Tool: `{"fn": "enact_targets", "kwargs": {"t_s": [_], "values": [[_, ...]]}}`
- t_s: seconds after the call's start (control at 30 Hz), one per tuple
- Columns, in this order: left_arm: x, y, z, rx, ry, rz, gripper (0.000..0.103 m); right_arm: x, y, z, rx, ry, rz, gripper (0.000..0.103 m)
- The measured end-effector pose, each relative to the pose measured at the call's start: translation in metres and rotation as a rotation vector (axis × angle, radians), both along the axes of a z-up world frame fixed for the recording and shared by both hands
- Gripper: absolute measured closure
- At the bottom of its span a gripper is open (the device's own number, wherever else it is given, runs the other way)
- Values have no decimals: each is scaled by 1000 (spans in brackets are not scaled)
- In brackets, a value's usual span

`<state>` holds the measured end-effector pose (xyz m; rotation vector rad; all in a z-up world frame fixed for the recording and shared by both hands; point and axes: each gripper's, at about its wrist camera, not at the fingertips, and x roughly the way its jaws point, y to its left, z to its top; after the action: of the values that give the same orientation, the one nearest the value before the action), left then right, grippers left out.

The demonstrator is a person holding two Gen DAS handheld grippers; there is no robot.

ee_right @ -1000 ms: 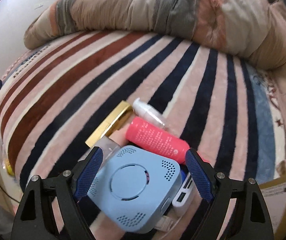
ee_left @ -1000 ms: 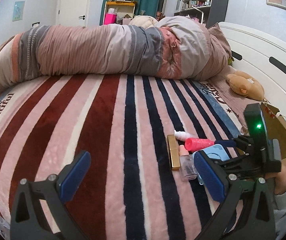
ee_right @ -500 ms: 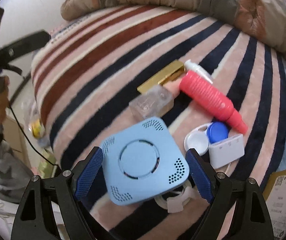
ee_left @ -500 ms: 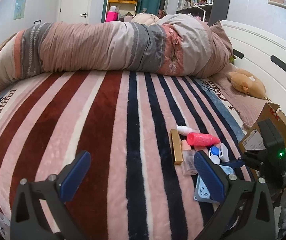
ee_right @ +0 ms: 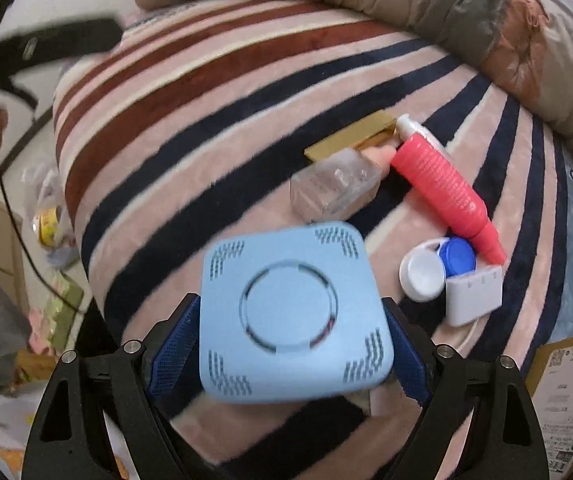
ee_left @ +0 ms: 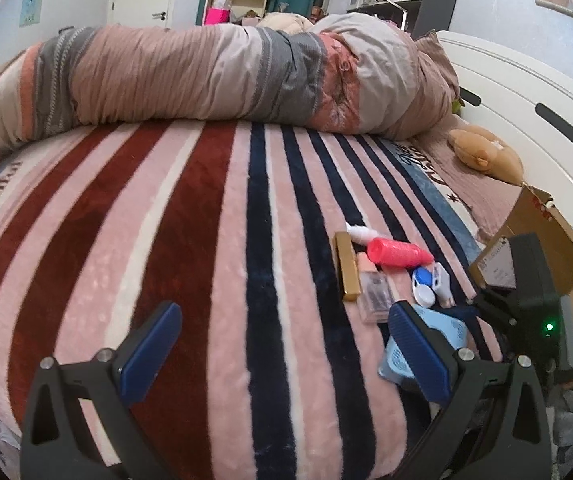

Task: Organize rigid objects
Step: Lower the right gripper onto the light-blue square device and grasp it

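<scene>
My right gripper (ee_right: pixel 286 344) is shut on a light blue square device (ee_right: pixel 292 320) and holds it above the striped blanket; the device also shows in the left wrist view (ee_left: pixel 446 328), behind my left finger. On the blanket lie a gold box (ee_right: pixel 350 136), a clear bottle (ee_right: pixel 334 188), a pink bottle (ee_right: pixel 442 188), a white and blue contact lens case (ee_right: pixel 434 268) and a white charger (ee_right: pixel 472 294). My left gripper (ee_left: pixel 282 352) is open and empty over the blanket, left of the pile (ee_left: pixel 382 272).
A rolled duvet (ee_left: pixel 206 76) lies across the far side of the bed. A cardboard box (ee_left: pixel 526 248) stands at the right edge, by the white headboard (ee_left: pixel 526 100). A plush toy (ee_left: pixel 482 152) lies beside it. Clutter lies on the floor (ee_right: pixel 46 232) to the left.
My right gripper has lifted the blue device off the pile and drawn it back toward the bed's near edge. The lens case and charger have come into sight. The left gripper has barely moved.
</scene>
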<state>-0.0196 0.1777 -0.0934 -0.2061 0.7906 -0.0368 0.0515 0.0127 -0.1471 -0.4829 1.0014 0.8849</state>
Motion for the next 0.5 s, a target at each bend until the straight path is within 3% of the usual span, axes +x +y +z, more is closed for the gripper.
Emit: {"fn": "enact_targets", "kwargs": {"t_s": [0.17, 0.33, 0.5], "values": [[0, -9, -10, -59, 27, -82, 1, -5, 0, 2, -2, -71, 20, 22], [6, -23, -4, -217, 21, -230, 1, -14, -11, 36, 141, -140, -9, 22], [20, -48, 26, -358, -13, -393, 4, -30, -27, 84, 288, -242, -5, 23]]}}
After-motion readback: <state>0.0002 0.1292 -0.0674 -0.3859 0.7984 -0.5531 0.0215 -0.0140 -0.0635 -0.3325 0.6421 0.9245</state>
